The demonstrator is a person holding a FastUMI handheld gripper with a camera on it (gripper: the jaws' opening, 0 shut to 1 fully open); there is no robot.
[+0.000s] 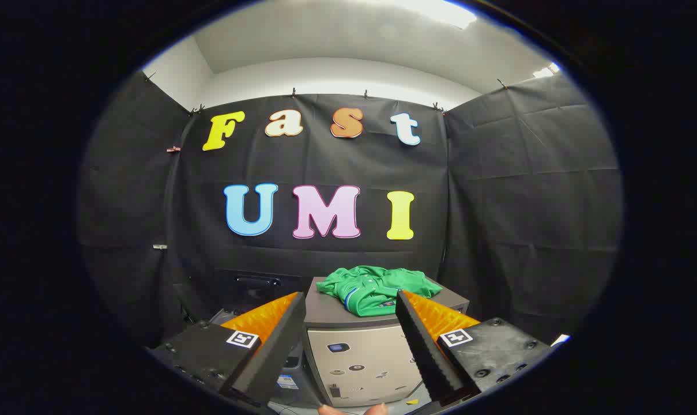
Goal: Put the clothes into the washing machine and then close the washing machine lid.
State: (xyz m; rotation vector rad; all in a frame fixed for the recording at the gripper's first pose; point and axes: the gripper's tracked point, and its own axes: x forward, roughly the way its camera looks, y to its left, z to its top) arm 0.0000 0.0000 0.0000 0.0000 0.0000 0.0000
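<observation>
A crumpled green shirt [376, 288] lies on the flat grey top of a beige box-like cabinet [360, 357], just ahead of and between my fingers. My gripper [351, 302] is open, its two fingers spread wide on either side of the cabinet front, with nothing held between them. To the left of the cabinet, behind my left finger, stands a dark machine [250, 288] with a dark lid or panel; most of it is hidden by the finger.
Black cloth walls close the booth at the back and on both sides. The beige cabinet front carries a few small stickers. A bit of a hand [354, 410] shows below the fingers. Some floor shows beneath the cabinet.
</observation>
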